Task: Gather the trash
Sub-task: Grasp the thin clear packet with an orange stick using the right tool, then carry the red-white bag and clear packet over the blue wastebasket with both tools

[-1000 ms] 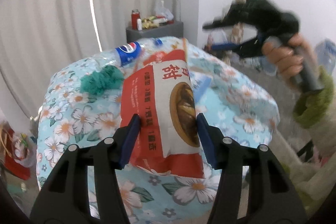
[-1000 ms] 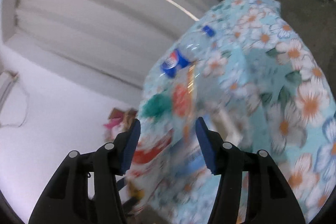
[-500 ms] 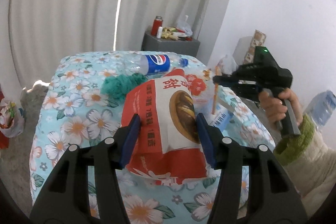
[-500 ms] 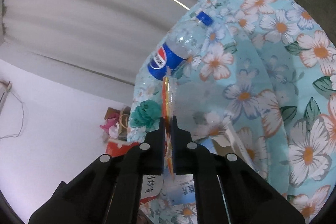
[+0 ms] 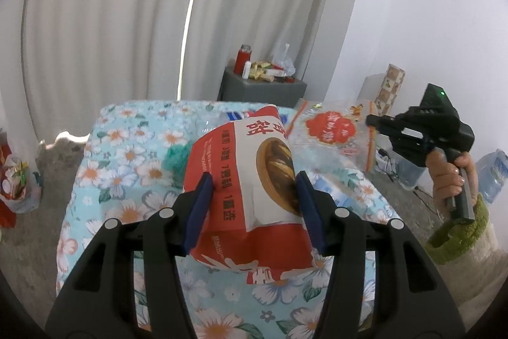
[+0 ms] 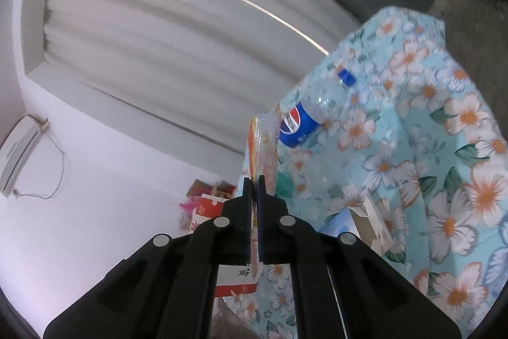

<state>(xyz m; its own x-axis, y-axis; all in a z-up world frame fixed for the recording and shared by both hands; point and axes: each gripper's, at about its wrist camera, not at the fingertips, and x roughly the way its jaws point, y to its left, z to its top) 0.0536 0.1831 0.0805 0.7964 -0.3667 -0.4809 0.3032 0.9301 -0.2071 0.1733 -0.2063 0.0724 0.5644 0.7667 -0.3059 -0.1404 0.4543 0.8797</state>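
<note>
My left gripper is shut on a red-and-white paper food bag, held up over the table with the floral cloth. The right gripper, held by a hand at the right, is shut on a thin clear wrapper with red and orange print. In the left wrist view that wrapper hangs above the table's far right side. A Pepsi bottle, a crumpled teal scrap and a small blue-and-white carton lie on the cloth.
A grey cabinet with a red flask and clutter stands by the white curtains behind the table. A plastic bag of rubbish sits on the floor at the left. A patterned box and packed water bottles are at the right.
The right gripper shut on the clear wrapper and lifted it off the cloth. My left gripper, still gripping the paper bag, rose and rolled level, bringing more of the room into view.
</note>
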